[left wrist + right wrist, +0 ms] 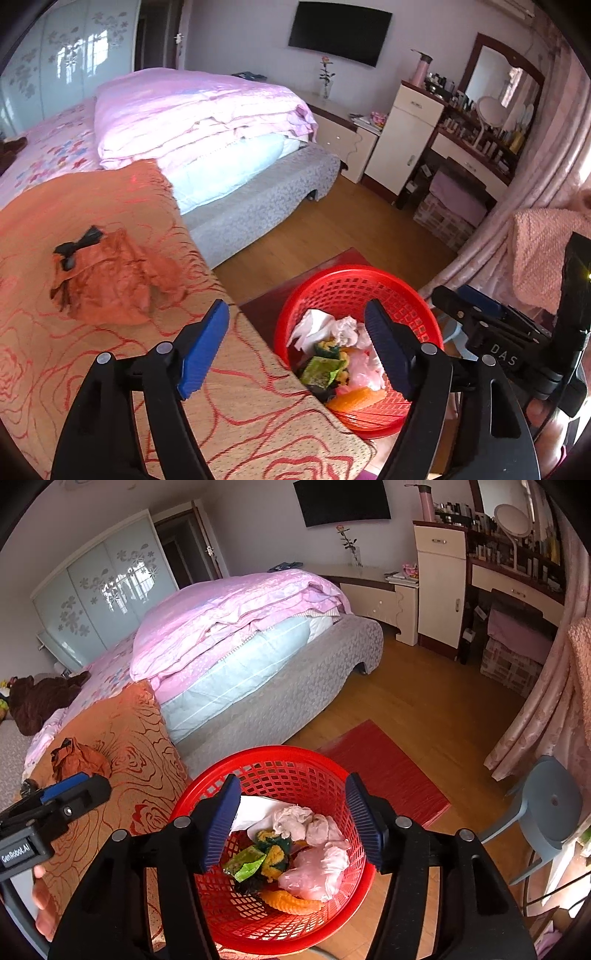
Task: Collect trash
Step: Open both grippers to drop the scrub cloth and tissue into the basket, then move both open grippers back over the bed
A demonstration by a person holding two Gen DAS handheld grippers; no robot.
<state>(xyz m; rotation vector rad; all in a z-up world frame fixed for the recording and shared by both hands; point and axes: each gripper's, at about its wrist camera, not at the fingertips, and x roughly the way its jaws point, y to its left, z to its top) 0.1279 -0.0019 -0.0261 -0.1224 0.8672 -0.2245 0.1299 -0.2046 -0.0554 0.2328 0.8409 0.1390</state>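
Beside bed (258,686), red basket (207,794) holds trash (295,853).

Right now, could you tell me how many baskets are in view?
1: the red basket stands on the floor beside the bed, under the open right claw, holding trash. Others may be hidden.

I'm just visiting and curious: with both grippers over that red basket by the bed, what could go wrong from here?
1. The crumpled orange bag on the bedspread is nearly the same colour as the cloth, so it might be overlooked.
2. The red basket is light mesh; a low gripper could tip it.
3. The left gripper and right gripper are close together and might collide.
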